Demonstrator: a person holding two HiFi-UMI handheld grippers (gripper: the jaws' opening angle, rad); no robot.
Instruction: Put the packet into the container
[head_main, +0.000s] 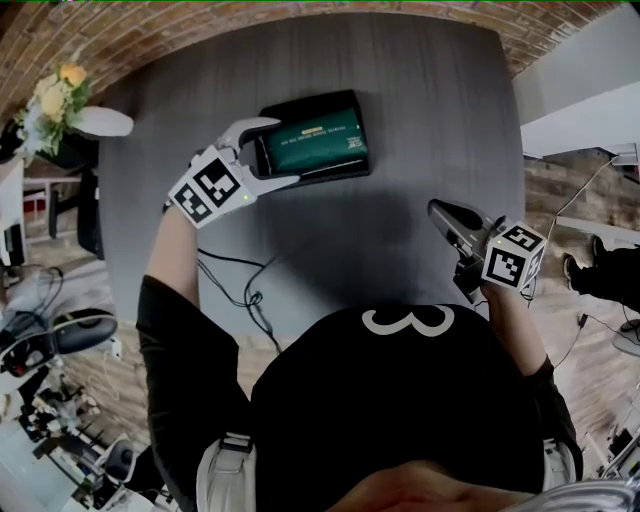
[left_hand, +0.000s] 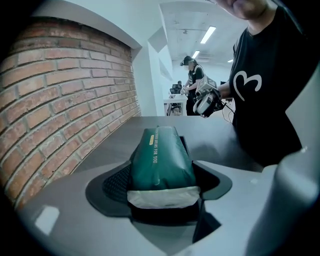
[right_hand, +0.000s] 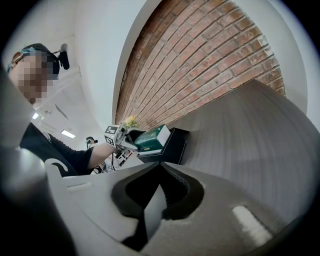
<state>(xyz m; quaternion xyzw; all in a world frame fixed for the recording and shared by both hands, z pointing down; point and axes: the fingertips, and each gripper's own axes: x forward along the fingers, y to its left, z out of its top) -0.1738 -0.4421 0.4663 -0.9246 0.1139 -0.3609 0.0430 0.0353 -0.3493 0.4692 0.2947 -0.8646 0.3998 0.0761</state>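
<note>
1. The left tongs are gripping the green packet by its white end, with the jaws spread wide around it.
2. Just ahead of them, the packet is lying over the black container; by my judgement only letting go is remaining.
3. The right tongs are idling closed and empty, well apart.
4. The container's walls are hiding whether the packet is touching its floor.

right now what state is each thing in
packet: resting in the container, one end gripped
container: open-topped, holding the packet
left gripper: shut on the packet's end
right gripper: shut, empty, held away from the container
</note>
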